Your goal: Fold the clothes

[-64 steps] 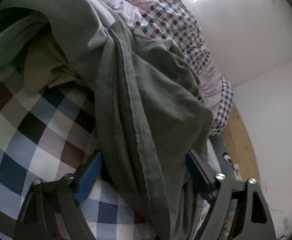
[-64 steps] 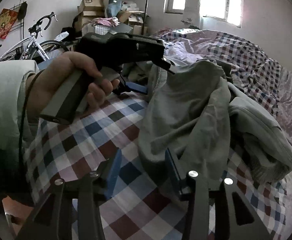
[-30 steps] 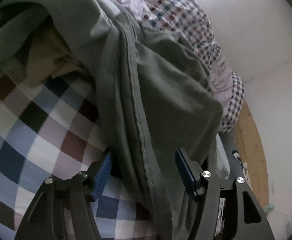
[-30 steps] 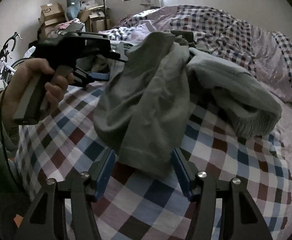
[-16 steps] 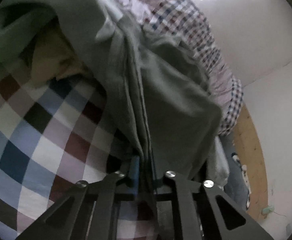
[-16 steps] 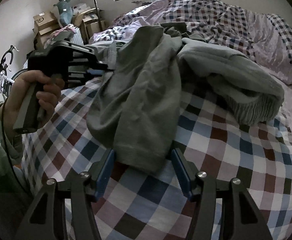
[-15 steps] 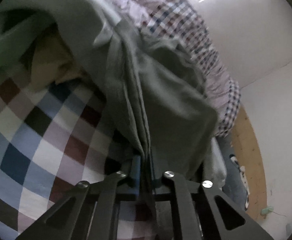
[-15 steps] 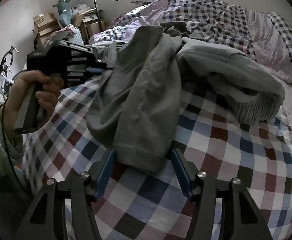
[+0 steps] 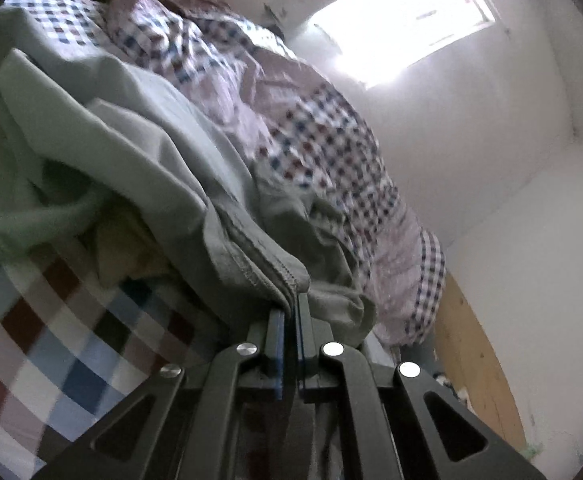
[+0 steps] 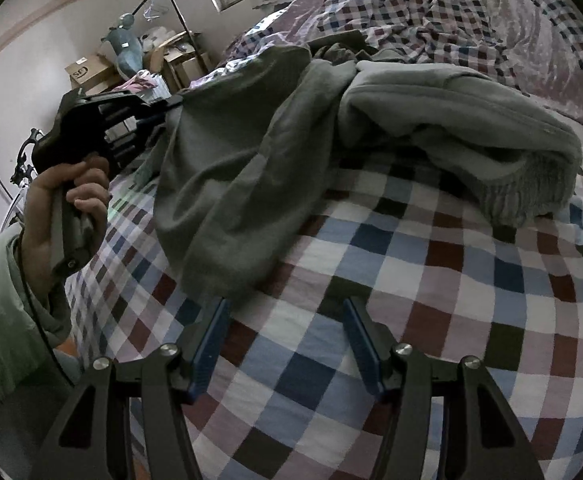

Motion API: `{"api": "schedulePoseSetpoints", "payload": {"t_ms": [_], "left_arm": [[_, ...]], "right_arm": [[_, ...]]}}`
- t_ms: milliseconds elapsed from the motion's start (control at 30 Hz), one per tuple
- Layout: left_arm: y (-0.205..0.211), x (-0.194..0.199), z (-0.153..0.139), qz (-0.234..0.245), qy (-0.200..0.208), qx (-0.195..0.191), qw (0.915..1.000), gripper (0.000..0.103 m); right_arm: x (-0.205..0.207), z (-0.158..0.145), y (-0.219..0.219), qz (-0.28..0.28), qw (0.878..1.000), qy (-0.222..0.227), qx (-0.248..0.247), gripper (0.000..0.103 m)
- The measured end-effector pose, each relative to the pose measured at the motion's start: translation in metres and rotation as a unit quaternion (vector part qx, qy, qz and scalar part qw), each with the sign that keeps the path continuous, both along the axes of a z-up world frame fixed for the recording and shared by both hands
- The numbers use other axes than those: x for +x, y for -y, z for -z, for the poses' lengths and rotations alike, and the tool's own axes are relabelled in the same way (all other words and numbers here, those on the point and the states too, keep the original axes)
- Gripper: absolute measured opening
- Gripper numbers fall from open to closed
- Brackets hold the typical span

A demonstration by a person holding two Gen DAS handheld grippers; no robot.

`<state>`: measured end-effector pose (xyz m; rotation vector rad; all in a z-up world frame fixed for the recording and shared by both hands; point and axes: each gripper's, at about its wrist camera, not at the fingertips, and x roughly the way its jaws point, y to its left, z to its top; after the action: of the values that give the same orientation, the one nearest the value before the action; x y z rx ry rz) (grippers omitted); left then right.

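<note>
An olive-grey garment [image 10: 235, 184] lies crumpled on the checked bedspread [image 10: 431, 280]. My left gripper [image 9: 290, 312] is shut on its stitched hem [image 9: 267, 268] and holds that edge lifted off the bed. In the right wrist view the same left gripper [image 10: 163, 114] shows at the left, held by a hand [image 10: 57, 200], with the cloth hanging from it. My right gripper [image 10: 287, 336] is open just below the garment's lower edge, with only bedspread between its blue pads. A thicker grey-green garment [image 10: 471, 120] lies beside it at the right.
A rumpled checked duvet [image 10: 431, 16] covers the far side of the bed. Cardboard boxes [image 10: 91, 76], a clothes rail [image 10: 171, 12] and a bicycle [image 10: 23, 160] stand against the wall at the left. Wooden floor [image 9: 475, 344] shows beyond the bed edge in the left wrist view.
My left gripper closed on the garment's hem, then lifted and tilted upward with it. The right gripper stayed open and slid slightly back from the garment's lower edge.
</note>
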<state>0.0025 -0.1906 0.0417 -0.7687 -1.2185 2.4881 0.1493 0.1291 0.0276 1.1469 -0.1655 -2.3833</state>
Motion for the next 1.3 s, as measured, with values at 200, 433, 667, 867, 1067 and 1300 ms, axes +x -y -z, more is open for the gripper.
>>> {"api": "schedulePoseSetpoints", "payload": {"t_ms": [200,433,667,867,1067,1300], "left_arm": [[0.009,-0.001,0.002,-0.001,0.007,0.013,0.9999,0.003],[0.003,-0.011,0.010,0.006,0.024,0.006,0.9997,0.003],[0.001,-0.012,0.016,0.020,0.044,-0.011,0.9988,0.003],[-0.003,-0.007,0.017,0.030,0.044,-0.003,0.9986,0.003],[-0.021,0.014,0.008,0.066,0.028,0.017,0.9973,0.002],[-0.068,0.057,0.002,0.136,0.027,0.027,0.9900,0.003]], "right_arm": [[0.002,-0.005,0.025,-0.027,0.999,-0.019,0.003,0.062],[-0.016,0.007,0.044,-0.012,0.999,0.008,-0.050,0.062],[-0.026,0.008,0.067,0.013,1.000,-0.005,0.009,0.004],[-0.011,-0.036,0.055,0.039,0.996,-0.077,0.008,0.001],[0.024,-0.099,0.018,0.090,0.984,-0.154,-0.005,0.001],[0.072,-0.144,-0.047,0.169,0.966,-0.197,-0.016,0.000]]}}
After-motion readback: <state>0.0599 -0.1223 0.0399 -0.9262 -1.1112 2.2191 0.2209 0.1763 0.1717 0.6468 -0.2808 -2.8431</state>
